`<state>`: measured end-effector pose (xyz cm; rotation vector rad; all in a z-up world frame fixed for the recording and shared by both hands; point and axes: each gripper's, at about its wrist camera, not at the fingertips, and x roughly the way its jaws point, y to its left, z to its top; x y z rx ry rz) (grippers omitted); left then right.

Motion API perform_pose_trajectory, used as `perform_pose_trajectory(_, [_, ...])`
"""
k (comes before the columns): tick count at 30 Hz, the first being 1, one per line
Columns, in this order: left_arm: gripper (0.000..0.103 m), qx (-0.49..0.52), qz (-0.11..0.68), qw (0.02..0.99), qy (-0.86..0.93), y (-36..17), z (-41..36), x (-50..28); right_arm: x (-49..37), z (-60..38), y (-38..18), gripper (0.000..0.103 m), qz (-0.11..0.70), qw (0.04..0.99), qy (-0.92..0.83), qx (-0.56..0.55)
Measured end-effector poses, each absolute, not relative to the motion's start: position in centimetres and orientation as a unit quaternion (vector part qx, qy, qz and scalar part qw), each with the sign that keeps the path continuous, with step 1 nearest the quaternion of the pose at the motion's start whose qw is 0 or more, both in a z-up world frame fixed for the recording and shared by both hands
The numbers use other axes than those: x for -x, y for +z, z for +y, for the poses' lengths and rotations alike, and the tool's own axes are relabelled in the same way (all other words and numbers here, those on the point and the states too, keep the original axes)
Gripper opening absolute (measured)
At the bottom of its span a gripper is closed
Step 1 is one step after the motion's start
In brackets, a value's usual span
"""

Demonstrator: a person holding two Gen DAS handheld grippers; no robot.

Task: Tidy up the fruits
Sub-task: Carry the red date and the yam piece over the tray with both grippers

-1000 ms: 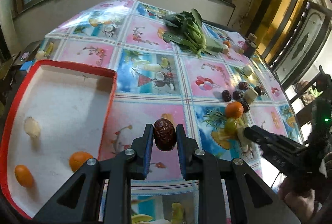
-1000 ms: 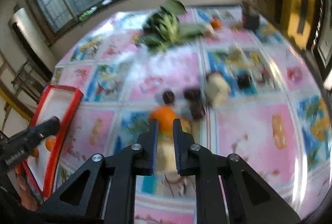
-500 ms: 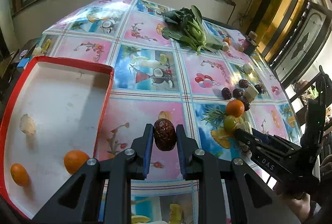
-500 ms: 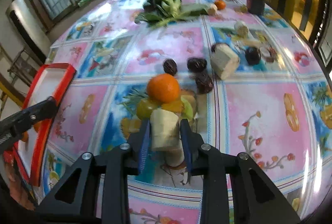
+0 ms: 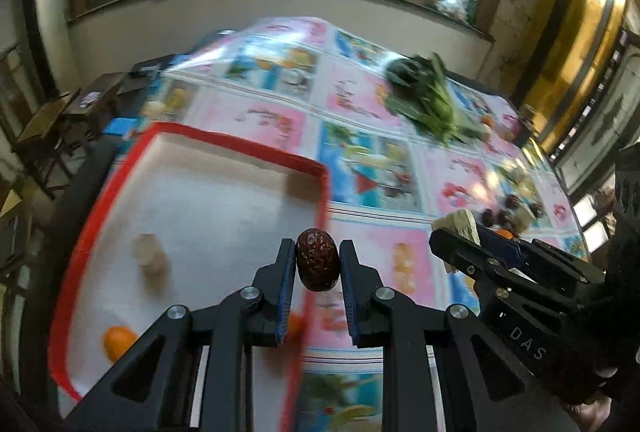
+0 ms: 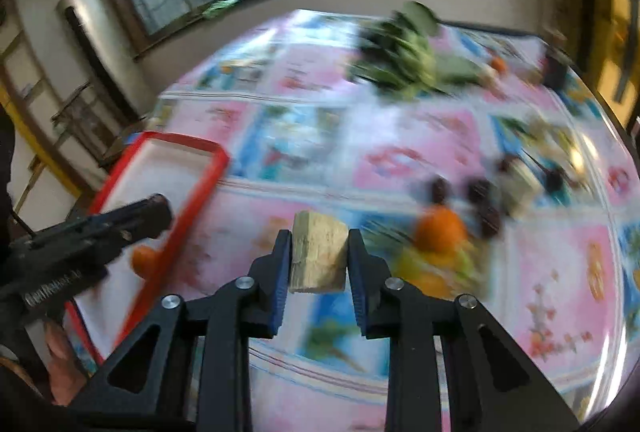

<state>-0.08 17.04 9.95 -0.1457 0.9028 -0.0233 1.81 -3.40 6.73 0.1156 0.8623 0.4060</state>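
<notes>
Left gripper (image 5: 316, 264) still pinches the dark date (image 5: 317, 259), now over the red tray's (image 5: 240, 148) right rim instead of the tablecloth. Right gripper (image 6: 318, 256), empty before, has clamped the pale chunk (image 6: 318, 254) and lifted it off the fruit pile.

Each camera sits on a gripper and looks down along its two fingers at the table (image 5: 360, 104) from close above. The left view looks over the red tray (image 5: 240, 148). Both views share the tray (image 6: 180, 142), the greens (image 6: 400, 52) and the windows.
</notes>
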Motion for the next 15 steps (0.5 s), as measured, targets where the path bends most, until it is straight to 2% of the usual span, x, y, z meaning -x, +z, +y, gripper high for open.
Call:
perform_pose_trajectory(7, [0.021, 0.075, 0.447, 0.891, 0.029, 9.2, 21.2, 1.1, -2.8, 4.0, 8.1, 0.029, 0.408, 0.878, 0.250, -0.022])
perform_pose_trajectory(15, [0.021, 0.081, 0.466, 0.880, 0.039, 7.3, 23.4, 3.1, -3.3, 10.4, 6.7, 0.029, 0.430, 0.857, 0.284, 0.002])
